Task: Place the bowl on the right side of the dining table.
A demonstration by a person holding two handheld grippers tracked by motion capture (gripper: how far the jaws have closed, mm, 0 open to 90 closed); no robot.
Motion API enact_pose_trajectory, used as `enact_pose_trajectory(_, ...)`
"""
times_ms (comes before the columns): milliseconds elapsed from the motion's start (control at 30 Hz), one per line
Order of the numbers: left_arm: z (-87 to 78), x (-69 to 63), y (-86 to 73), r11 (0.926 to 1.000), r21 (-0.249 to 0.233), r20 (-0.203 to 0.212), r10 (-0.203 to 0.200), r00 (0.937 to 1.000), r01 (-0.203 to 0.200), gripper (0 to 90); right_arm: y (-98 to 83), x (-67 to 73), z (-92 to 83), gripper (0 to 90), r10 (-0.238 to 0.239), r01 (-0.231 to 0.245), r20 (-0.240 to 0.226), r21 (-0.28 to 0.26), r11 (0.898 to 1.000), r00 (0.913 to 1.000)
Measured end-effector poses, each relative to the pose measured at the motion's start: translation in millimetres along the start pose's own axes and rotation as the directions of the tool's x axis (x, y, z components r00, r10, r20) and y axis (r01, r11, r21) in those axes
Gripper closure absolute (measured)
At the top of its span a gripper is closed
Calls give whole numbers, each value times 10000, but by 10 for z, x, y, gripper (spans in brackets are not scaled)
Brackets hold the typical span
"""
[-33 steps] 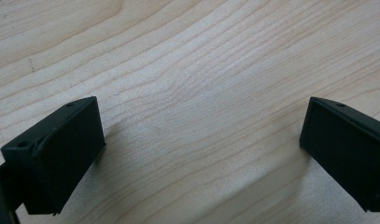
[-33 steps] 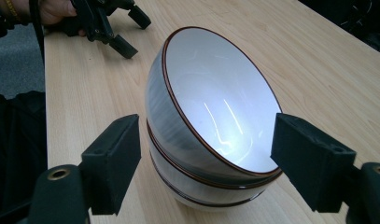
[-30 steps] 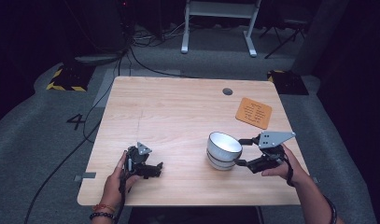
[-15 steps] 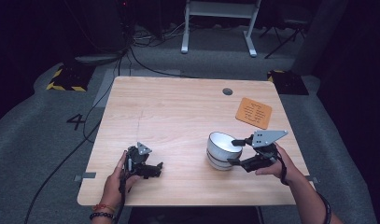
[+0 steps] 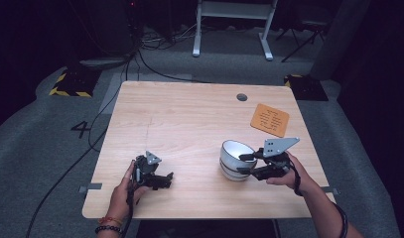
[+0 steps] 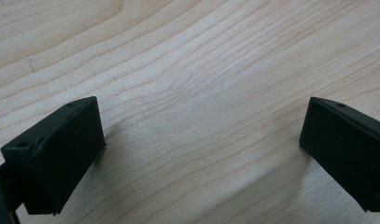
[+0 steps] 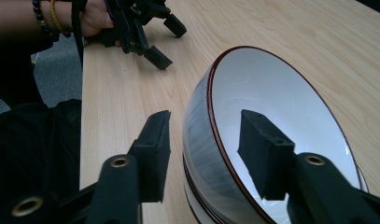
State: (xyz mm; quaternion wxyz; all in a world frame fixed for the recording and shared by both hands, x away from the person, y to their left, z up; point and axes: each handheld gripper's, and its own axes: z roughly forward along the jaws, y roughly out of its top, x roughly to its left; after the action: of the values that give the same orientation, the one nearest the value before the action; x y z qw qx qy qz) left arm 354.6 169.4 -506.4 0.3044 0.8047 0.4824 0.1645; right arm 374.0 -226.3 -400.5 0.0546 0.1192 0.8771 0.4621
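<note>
Closer now, the right hand-held gripper (image 7: 204, 144) straddles the round glossy bowl's (image 7: 271, 116) rim – unclamped; left hand-held gripper (image 6: 197, 154) gapes wide over the wood-grain worktop (image 6: 187, 70).

My left gripper (image 5: 162, 179) and right gripper (image 5: 245, 164) are black, each topped by a grey three-cornered plate with small holes. Brass-ringed screw holes mark the right one's jaws. Dark and orange bead bracelets (image 5: 108, 225) circle my left wrist.

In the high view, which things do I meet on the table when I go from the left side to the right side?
Left tool → bowl stack → right tool, its jaws open astride the bowl rim → orange mat, farther back on the table.
</note>
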Motion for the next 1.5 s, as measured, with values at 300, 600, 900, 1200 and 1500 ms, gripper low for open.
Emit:
enact_pose_trajectory(300, 0, 0, 0, 10000, -1, 0, 1, 10000, -1, 0, 17, -58, 99, 726, 176, -161, -652, 228, 9996, 9977)
enact_pose_trajectory(600, 0, 0, 0, 10000, 1, 5, 0, 10000, 0, 0, 82, -123, 155, 807, 154, -94, -1534, 399, 9992, 9880)
enact_pose_trajectory(900, 0, 0, 0, 10000, 1, -2, 3, 10000, -3, 0, 79, -112, 147, 808, 96, -40, -1450, 391, 9992, 9894)
enact_pose_trajectory(1200, 0, 0, 0, 10000, 0, -2, -1, 10000, 1, 0, 95, -89, 117, 804, -8, 38, -1224, 240, 9997, 9925)
enact_pose_trajectory(1500, 0, 0, 0, 10000, -1, 0, -3, 10000, 3, 0, 113, -96, 18, 805, -20, 16, -1081, -39, 10000, 9941)
